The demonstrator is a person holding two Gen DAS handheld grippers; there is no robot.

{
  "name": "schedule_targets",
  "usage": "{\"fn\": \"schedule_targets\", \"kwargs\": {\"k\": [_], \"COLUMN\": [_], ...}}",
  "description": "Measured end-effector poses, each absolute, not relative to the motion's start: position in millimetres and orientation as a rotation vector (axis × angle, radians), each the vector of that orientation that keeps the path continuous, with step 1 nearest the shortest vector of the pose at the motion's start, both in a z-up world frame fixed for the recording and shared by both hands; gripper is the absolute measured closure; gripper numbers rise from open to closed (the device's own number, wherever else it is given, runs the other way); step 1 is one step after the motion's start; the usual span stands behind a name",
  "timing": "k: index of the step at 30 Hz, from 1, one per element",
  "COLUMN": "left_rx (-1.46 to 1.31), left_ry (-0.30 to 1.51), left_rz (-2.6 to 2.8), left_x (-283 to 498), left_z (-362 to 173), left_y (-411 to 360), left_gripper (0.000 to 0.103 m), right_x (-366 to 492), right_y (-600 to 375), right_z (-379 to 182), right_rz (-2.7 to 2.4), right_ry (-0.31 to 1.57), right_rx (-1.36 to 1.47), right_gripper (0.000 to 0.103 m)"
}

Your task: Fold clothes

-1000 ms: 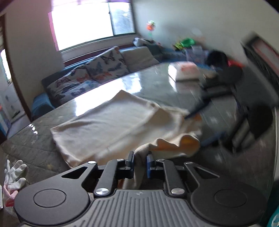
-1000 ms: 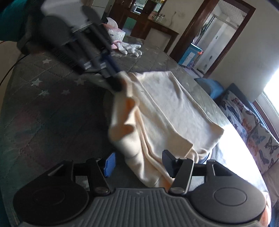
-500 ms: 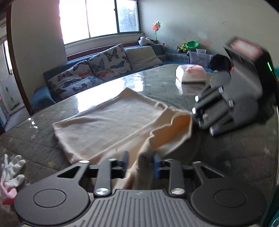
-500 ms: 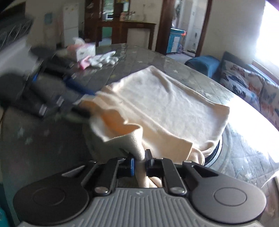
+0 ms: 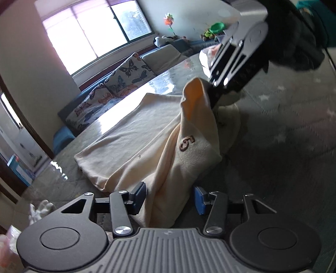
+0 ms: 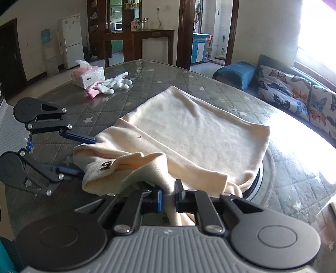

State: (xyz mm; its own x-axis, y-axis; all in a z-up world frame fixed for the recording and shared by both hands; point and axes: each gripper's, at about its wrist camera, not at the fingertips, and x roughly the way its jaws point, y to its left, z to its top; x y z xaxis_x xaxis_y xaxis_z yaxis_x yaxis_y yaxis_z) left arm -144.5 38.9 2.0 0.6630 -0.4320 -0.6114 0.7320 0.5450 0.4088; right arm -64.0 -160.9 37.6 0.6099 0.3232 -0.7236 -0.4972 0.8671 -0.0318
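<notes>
A fold of the cream garment (image 6: 189,134) is pinched between the right gripper's (image 6: 168,198) fingers, above the quilted table (image 6: 168,75).

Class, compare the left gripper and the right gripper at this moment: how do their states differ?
The left gripper is open, its fingers apart either side of the cream garment; the right gripper is shut on a fold of it. The right lifts its fold higher than the left's end. Both have blue-padded fingers.

Left hand-held gripper (image 5: 170,198): black linkage arms, silver screws, round black discs each side, grey ribbed base plate with a small logo, blue pads on the fingers (image 5: 200,200). Right hand-held gripper (image 6: 168,198): same build, blue pads too. Teal sleeve (image 5: 315,12) at the frame edge, probably the person's, blurred.
</notes>
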Motion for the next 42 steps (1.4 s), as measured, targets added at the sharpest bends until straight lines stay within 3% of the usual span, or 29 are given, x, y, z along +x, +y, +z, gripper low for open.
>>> {"fn": "schedule_targets", "kwargs": {"k": [1,4,22,26,33,42], "left_rx": [0.700,0.649,0.445,0.403,0.357,0.251], "left_ry": [0.485,0.505,0.581,0.568,0.614,0.758], "left_rz": [-0.724,-0.724,-0.950,-0.921,-0.829,-0.673], "left_x": [-143,-139,-229,-204,-126,-34], "left_z": [1,4,80,94,86,39], "left_y": [39,45,88,89,75,59], "left_gripper": [0.078,0.092,0.093,0.094,0.093,0.090], "right_x": [-65,-71,-180,-189,-120,-30], "right_y": [-161,-159,-160,-160,-168,-175], "right_z": [38,40,106,122,121,57], "right_rz": [0.477,0.472,0.613,0.629,0.550,0.390], "right_ry": [0.779,0.764,0.763,0.759,0.714,0.796], "right_rx": [-0.242,-0.249,-0.273,-0.266,-0.234,-0.131], "right_gripper": [0.093,0.093,0.094,0.094,0.094,0.091]}}
